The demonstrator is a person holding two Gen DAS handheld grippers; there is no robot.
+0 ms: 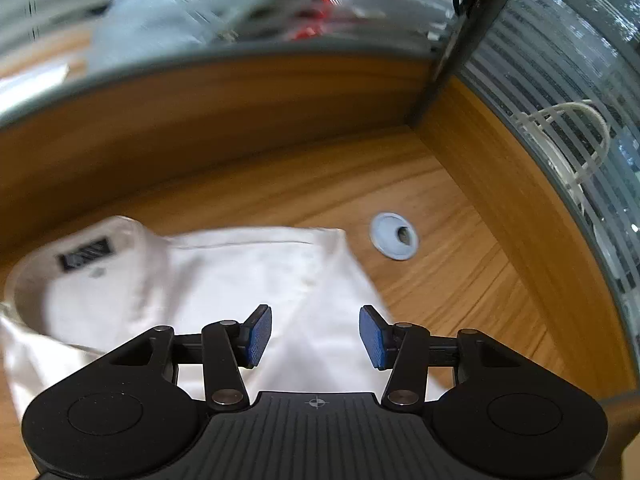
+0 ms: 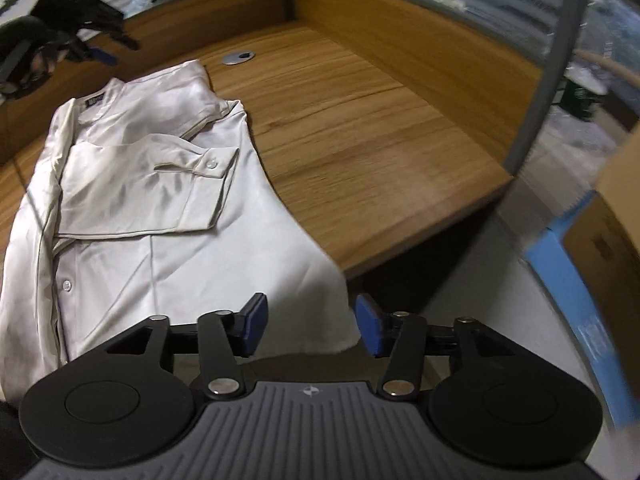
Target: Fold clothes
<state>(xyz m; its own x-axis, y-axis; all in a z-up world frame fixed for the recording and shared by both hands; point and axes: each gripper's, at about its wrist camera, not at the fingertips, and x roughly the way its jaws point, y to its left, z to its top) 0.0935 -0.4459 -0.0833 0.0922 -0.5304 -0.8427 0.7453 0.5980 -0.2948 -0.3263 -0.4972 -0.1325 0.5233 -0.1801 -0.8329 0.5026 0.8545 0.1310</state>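
In the left wrist view, the left gripper hung over the shoulder end of a white shirt spread on the wooden desk, its jaws spread wide with nothing between the blue pads; the collar, with its dark label, lay just to the left, and a round cable grommet sat near the shirt's far corner. Hovering there, the gripper seemed placed to reach the collar end. In the right wrist view, the right gripper sat at the shirt's lower hem, where the cloth hung over the desk's near edge, jaws likewise parted and empty. A sleeve lay folded across the body with its buttoned cuff on top, and the left side looked turned inward, so the shirt appeared partly folded lengthwise. One gripper at each end would suit doubling the hem toward the collar.
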